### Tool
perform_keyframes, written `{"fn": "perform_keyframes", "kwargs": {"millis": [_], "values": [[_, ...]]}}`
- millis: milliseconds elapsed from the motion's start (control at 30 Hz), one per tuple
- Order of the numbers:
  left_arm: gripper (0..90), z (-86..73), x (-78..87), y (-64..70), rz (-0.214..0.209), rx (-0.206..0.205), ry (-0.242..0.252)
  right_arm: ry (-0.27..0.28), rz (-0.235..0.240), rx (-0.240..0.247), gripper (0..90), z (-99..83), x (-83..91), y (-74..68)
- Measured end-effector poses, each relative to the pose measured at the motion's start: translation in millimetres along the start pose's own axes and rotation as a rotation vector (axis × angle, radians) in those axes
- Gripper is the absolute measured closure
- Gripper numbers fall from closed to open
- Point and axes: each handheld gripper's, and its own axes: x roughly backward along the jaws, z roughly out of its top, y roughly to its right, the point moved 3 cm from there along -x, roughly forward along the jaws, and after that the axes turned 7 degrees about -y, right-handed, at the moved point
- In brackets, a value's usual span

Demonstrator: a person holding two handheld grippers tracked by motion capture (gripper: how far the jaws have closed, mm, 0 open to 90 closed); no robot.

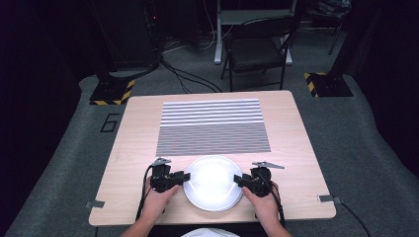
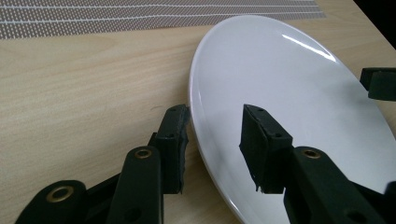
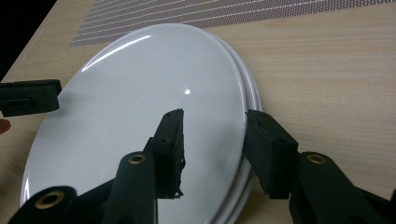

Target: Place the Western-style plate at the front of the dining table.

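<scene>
A white plate [image 1: 212,182] lies on the wooden table [image 1: 133,148] near its front edge. In the right gripper view the plate [image 3: 130,93] shows a double rim, as if a second plate lies under it. My left gripper [image 1: 185,177] is open at the plate's left rim. In the left gripper view it [image 2: 215,140] straddles the plate [image 2: 289,79], one jaw outside the rim and one over the plate. My right gripper [image 1: 238,179] is open at the right rim. Seen from its own camera, it [image 3: 215,140] straddles that edge the same way.
A grey striped mat [image 1: 212,126] covers the middle and far part of the table. A dark folding chair [image 1: 257,49] stands beyond the far edge. Cables run across the floor behind it. Bare wood lies on both sides of the plate.
</scene>
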Motion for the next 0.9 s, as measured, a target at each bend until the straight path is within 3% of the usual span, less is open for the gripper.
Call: {"fn": "perform_keyframes", "kwargs": {"millis": [67, 200, 900], "values": [[60.9, -1.3, -1.5, -0.6, -0.019, 0.019, -0.01, 0.001, -0.013, 0.031, 56.0, 0.1, -1.4, -2.3], [60.4, -1.6, -0.6, -0.2, -0.012, 0.008, -0.01, 0.004, -0.022, 0.047, 55.6, -0.9, -2.9, -4.9], [58.7, -10.2, 4.2, -5.6, 0.022, 0.022, 0.001, -0.039, 0.011, 0.081, 49.8, -3.6, -21.5, -19.2]]}}
